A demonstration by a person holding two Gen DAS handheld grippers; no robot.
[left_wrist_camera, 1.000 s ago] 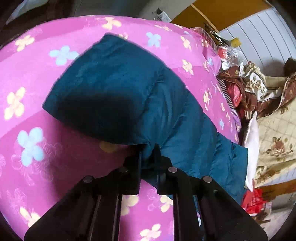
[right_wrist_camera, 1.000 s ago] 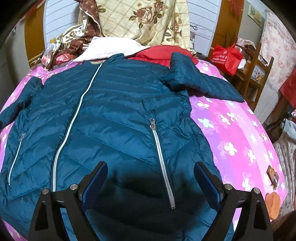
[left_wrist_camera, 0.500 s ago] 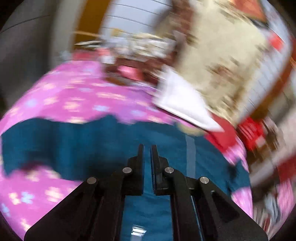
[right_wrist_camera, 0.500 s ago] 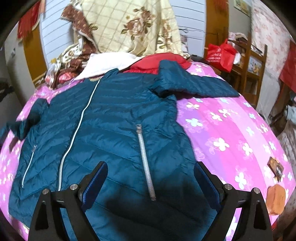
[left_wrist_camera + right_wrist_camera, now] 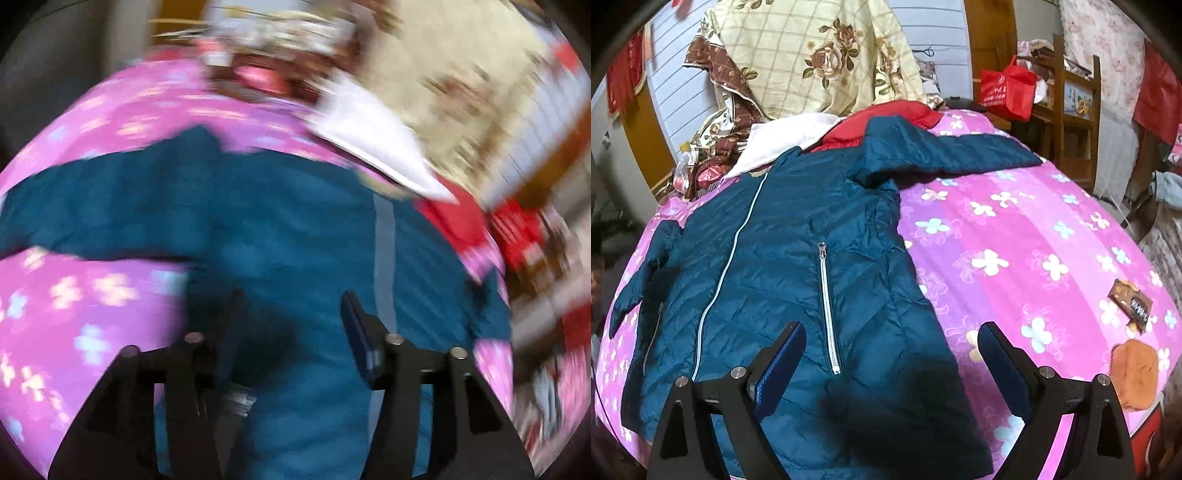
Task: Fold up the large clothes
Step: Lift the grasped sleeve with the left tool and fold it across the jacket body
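Released from my left gripper — jaws just opened, empty — the jacket's sleeve lies at frame left; right gripper wide open, empty.

Teal quilted jacket, zipped, spread flat, sleeves outstretched

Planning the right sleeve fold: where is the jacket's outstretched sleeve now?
In the right wrist view, the sleeve lies upper centre, stretched rightward across the pink floral bedspread, just below the red garment.
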